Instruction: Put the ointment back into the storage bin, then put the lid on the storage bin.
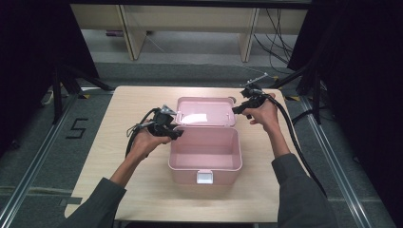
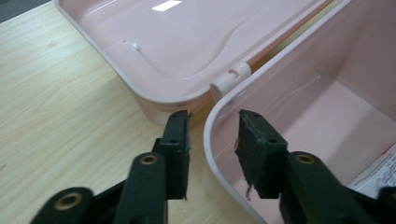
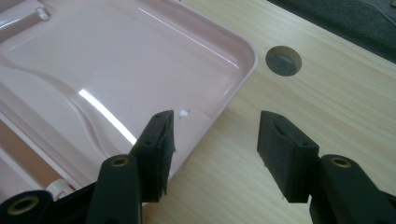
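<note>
A pale pink plastic box (image 1: 204, 154) with a white front latch is seen lying open on the worktop (image 1: 119, 109), its lid (image 1: 205, 112) laid flat behind. The box's rear-left wall is straddled by the unclenched left gripper (image 2: 212, 133); beside the lid's right corner, the right gripper (image 3: 215, 140) is held released.

The box (image 1: 205, 154) sits in the middle of the table (image 1: 119, 156), with its lid (image 1: 205, 111) lying open above it. A round hole (image 1: 231, 99) is right of the lid.
</note>
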Available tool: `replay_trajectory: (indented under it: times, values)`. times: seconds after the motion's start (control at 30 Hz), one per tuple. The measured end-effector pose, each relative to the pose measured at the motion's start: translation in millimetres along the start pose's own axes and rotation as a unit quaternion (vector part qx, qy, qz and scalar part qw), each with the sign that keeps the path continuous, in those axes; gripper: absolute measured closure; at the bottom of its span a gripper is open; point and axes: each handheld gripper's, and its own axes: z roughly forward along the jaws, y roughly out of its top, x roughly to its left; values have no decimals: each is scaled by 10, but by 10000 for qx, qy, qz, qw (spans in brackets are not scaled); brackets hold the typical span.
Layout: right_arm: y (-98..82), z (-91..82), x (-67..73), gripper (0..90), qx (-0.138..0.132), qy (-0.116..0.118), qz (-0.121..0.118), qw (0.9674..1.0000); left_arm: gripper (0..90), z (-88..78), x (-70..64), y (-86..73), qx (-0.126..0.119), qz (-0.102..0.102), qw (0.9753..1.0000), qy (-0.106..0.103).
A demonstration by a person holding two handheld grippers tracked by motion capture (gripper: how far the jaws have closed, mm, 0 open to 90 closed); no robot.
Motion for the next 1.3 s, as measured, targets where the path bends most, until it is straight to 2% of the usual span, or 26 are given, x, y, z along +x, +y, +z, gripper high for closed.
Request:
replay_trajectory:
  times: [0.1,0.2,0.23,0.27,0.43,0.47,0.57,0.6,0.67,0.7,0.83,0.87,1.03,1.07,1.23,1.27,1.3]
  values:
    - [7,13,-11,473,-37,32,-86,10000,725,11,-3,9,21,110,9999,-67]
    - [15,16,-21,473,-50,-11,-76,10000,735,5,-14,11,39,173,9998,-23]
    - [17,22,-24,473,-63,4,-67,10000,739,2,-13,9,37,208,9998,-8]
    - [21,23,-12,474,-51,-5,50,10000,742,1,-13,8,37,232,9997,-6]
    - [34,72,-14,482,-73,-14,-73,9999,749,-6,-23,-1,28,266,9996,7]
    - [32,84,5,484,-55,-5,30,10000,751,-9,-27,-5,26,263,9997,-2]
    - [46,125,11,491,-67,48,50,10000,756,-19,-35,-15,19,280,9996,-4]
    - [54,135,32,494,-44,46,182,9998,756,-18,-33,-16,20,288,9996,-7]
    - [68,152,6,501,-79,-20,37,10000,756,-18,-38,-17,13,284,9996,8]
    - [73,162,27,504,-49,-42,215,9997,756,-18,-43,-19,2,285,9996,22]
    - [85,204,-7,542,-93,-50,206,9997,756,-17,-36,-19,2,306,9995,0]
    - [85,228,-11,548,-112,-145,299,9994,756,-18,-36,-19,7,318,9995,-2]
    - [98,270,-61,579,-73,-155,315,9994,756,-15,-32,-18,1,326,9995,-20]
    - [114,272,-53,595,-32,-196,384,9991,756,-13,-31,-18,0,317,9995,-25]
    - [171,287,-33,636,-36,-223,410,9989,756,-10,-26,-15,0,330,9994,-39]
    - [184,292,-39,638,-11,-271,285,9992,756,-10,-24,-15,-5,333,9994,-37]
    - [184,292,-39,638,-11,-271,285,9992,756,-10,-24,-15,-5,333,9994,-37]
